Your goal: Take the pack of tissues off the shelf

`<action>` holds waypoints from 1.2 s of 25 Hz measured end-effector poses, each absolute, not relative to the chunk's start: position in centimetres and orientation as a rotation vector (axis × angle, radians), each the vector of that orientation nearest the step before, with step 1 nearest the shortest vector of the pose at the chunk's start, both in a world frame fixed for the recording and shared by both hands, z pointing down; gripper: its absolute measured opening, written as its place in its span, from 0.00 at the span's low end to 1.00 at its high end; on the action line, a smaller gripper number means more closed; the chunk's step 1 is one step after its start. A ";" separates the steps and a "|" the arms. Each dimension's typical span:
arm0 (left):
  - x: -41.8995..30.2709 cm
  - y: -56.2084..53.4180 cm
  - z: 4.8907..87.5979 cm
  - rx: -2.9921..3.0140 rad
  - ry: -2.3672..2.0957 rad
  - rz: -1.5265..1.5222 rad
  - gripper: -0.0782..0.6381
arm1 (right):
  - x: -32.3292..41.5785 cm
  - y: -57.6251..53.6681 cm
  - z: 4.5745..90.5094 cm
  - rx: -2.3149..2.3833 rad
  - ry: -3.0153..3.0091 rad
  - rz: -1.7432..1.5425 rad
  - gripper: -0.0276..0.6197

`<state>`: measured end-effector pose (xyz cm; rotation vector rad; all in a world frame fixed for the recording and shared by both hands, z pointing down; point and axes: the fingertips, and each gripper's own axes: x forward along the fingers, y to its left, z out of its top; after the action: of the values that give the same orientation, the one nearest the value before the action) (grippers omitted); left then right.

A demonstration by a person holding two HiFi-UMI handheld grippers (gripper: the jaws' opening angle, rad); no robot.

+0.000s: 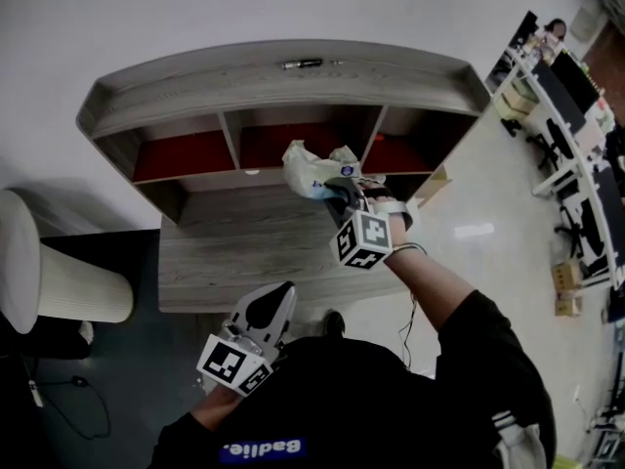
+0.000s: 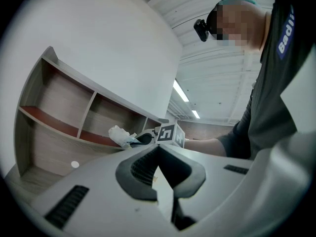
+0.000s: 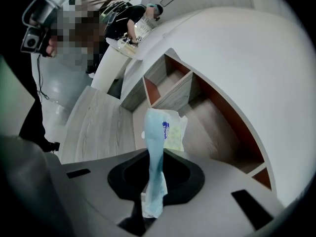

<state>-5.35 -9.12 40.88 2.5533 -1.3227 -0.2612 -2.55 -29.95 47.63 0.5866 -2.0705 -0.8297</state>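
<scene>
The pack of tissues (image 1: 312, 172), a crinkled pale plastic pack with a blue label, hangs in front of the middle compartment of the wooden shelf (image 1: 273, 81), above the desk top (image 1: 234, 252). My right gripper (image 1: 337, 189) is shut on it. In the right gripper view the pack (image 3: 158, 132) stands pinched between the dark pads of that gripper (image 3: 154, 154). My left gripper (image 1: 281, 293) hangs low by my body, well short of the shelf, its jaws shut with nothing between them. From the left gripper (image 2: 158, 149) the pack (image 2: 120, 134) shows far off.
The shelf has three compartments with red floors (image 1: 181, 154). A small dark object (image 1: 303, 63) lies on its top board. A white rounded seat (image 1: 49, 281) stands at the left. A cardboard box (image 1: 437, 184) sits by the shelf's right end; office desks (image 1: 566, 96) are beyond.
</scene>
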 end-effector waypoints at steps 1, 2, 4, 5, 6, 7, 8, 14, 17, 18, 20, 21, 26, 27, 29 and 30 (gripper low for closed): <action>-5.2 -9.1 40.8 2.557 -1.318 -0.262 0.11 | -2.4 -29.6 47.4 0.590 -2.088 -0.817 0.14; -5.1 -9.1 40.7 2.560 -1.313 -0.263 0.11 | -2.2 -29.2 47.2 0.592 -2.097 -0.815 0.14; -4.9 -9.0 40.6 2.566 -1.303 -0.263 0.11 | -1.9 -28.4 46.9 0.592 -2.105 -0.827 0.14; -4.7 -9.0 40.6 2.569 -1.298 -0.263 0.11 | -1.7 -27.9 46.8 0.590 -2.108 -0.832 0.14; -4.6 -8.9 40.5 2.572 -1.293 -0.262 0.11 | -1.6 -27.4 46.7 0.588 -2.114 -0.832 0.14; -4.4 -8.9 40.5 2.574 -1.288 -0.263 0.11 | -1.4 -26.9 46.6 0.587 -2.123 -0.828 0.14; -4.3 -8.8 40.5 2.576 -1.282 -0.263 0.10 | -1.3 -26.5 46.5 0.587 -2.136 -0.819 0.14; -3.7 -8.6 40.5 2.584 -1.253 -0.259 0.11 | -1.0 -23.5 45.9 0.575 -2.273 -0.671 0.14; -3.5 -8.6 40.5 2.588 -1.243 -0.257 0.11 | -0.9 -22.0 45.4 0.562 -2.334 -0.612 0.14; -3.4 -8.6 40.5 2.589 -1.239 -0.257 0.11 | -0.9 -21.5 45.2 0.562 -2.358 -0.588 0.14; -3.3 -8.5 40.5 2.592 -1.232 -0.256 0.10 | -0.8 -20.7 44.8 0.565 -2.410 -0.532 0.14; -3.2 -8.5 40.5 2.593 -1.229 -0.255 0.11 | -0.8 -20.4 44.5 0.566 -2.436 -0.504 0.14; -2.9 -8.6 40.3 2.604 -1.208 -0.258 0.11 | -0.8 -18.3 44.0 0.559 -2.553 -0.340 0.14; -2.9 -8.6 40.3 2.606 -1.206 -0.258 0.11 | -0.8 -18.0 43.9 0.557 -2.570 -0.314 0.14; -2.9 -8.7 40.3 2.608 -1.202 -0.256 0.11 | -0.7 -17.4 43.7 0.554 -2.605 -0.274 0.14; -2.8 -8.7 40.4 2.608 -1.202 -0.255 0.10 | -0.7 -17.0 43.6 0.551 -2.623 -0.254 0.14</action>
<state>-2.84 -8.69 40.37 2.6079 -1.2015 -0.2549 -0.73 -17.00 43.62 0.5511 -2.6227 -0.2535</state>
